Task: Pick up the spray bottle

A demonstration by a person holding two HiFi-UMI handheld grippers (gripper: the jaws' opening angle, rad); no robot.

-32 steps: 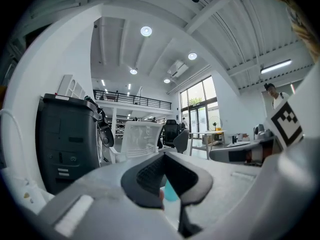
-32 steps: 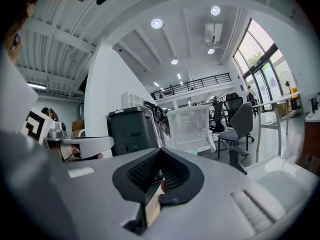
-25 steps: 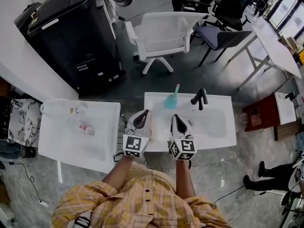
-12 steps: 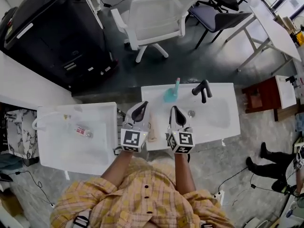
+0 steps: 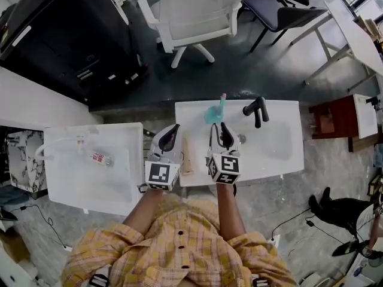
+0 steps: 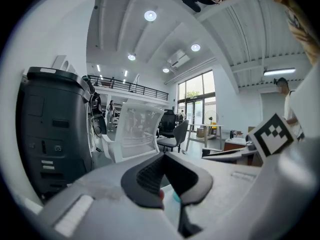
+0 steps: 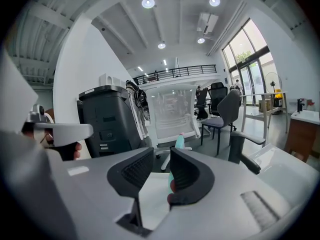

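Spray bottle (image 5: 215,111), teal, pink-tipped: stands upright at the far edge of the white sink counter (image 5: 281,167), just left of the black faucet (image 5: 256,109), reachable from the near side.
Right gripper (image 5: 220,131): jaws have just been opening, nothing between them. The bottle is just beyond its tips, so it is probably readied for the grasp.
Left gripper (image 5: 169,137): jaws together, empty, left of the bottle, seemingly idle.

Bare counter (image 5: 191,117) lies free left of the spray bottle (image 5: 214,113); the black faucet (image 5: 256,109) stands near its right.
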